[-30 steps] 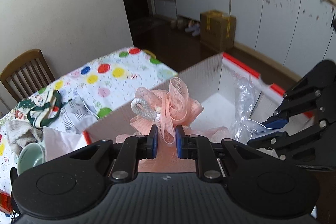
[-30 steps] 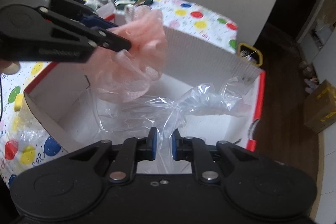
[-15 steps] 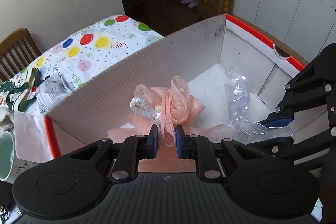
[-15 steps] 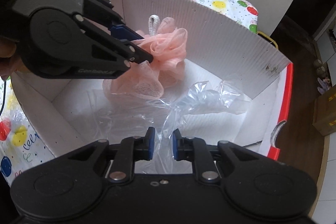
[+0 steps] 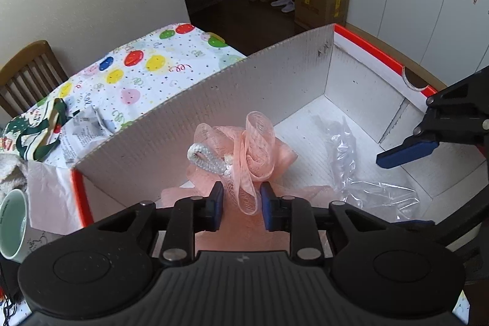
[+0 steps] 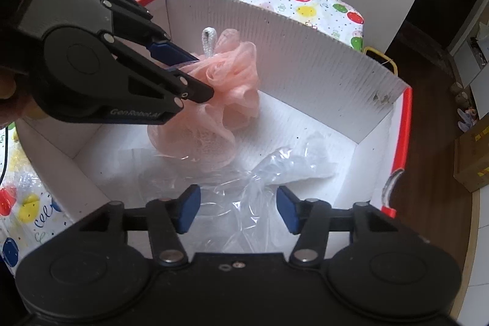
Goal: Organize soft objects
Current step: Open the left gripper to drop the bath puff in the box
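Observation:
A pink mesh bath pouf [image 5: 253, 142] with a white cord loop rests on the floor of the white corrugated box [image 5: 214, 100], near its far wall. My left gripper [image 5: 241, 203] hangs over it with its jaws opening. A strand of mesh stands between the pads, which no longer pinch it. From the right wrist the pouf [image 6: 226, 100] shows under the left gripper [image 6: 201, 77]. My right gripper [image 6: 238, 210] has its jaws opening wide over a crumpled clear plastic bag [image 6: 290, 167] that lies loose in the box [image 6: 290, 45].
The box stands on a table with a dotted cloth [image 5: 146, 66]. Left of the box are a green mug [image 5: 12, 222], a green-and-white cloth [image 5: 39, 127] and a white fluffy item [image 5: 9, 167]. A wooden chair [image 5: 27, 75] is behind. A cardboard carton [image 5: 321, 2] sits on the floor.
The left gripper came down with the pouf into the box and its jaws have parted. The right jaws, shut on the plastic bag before, have spread wide and let it go.

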`<action>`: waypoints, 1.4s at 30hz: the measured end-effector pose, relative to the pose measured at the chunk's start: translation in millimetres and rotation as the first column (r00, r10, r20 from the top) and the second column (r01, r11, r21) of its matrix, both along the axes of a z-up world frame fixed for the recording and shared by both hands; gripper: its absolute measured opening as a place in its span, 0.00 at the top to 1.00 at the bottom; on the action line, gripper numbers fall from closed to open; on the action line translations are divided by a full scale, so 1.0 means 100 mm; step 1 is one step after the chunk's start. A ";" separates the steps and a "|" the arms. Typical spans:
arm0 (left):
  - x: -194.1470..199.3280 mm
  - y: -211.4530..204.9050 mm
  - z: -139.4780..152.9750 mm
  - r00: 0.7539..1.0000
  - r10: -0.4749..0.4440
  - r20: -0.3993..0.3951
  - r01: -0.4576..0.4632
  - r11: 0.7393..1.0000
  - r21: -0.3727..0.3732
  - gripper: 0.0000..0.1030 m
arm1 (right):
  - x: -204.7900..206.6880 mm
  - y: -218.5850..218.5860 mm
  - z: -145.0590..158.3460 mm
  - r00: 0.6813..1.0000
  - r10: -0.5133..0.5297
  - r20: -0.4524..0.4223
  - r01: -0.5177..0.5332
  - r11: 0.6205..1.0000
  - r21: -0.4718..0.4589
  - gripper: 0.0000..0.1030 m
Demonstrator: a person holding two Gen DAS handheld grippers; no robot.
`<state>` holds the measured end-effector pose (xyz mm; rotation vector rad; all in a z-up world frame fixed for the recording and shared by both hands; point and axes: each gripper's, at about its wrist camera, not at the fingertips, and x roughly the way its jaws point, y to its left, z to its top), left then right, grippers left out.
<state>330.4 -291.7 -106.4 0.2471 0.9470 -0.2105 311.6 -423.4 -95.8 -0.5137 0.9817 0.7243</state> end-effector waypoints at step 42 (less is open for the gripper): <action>-1.60 0.96 1.25 0.923 0.256 0.287 -0.191 0.953 -0.236 0.16 | -0.93 0.17 1.10 0.986 -0.110 0.122 0.050 0.909 0.415 0.00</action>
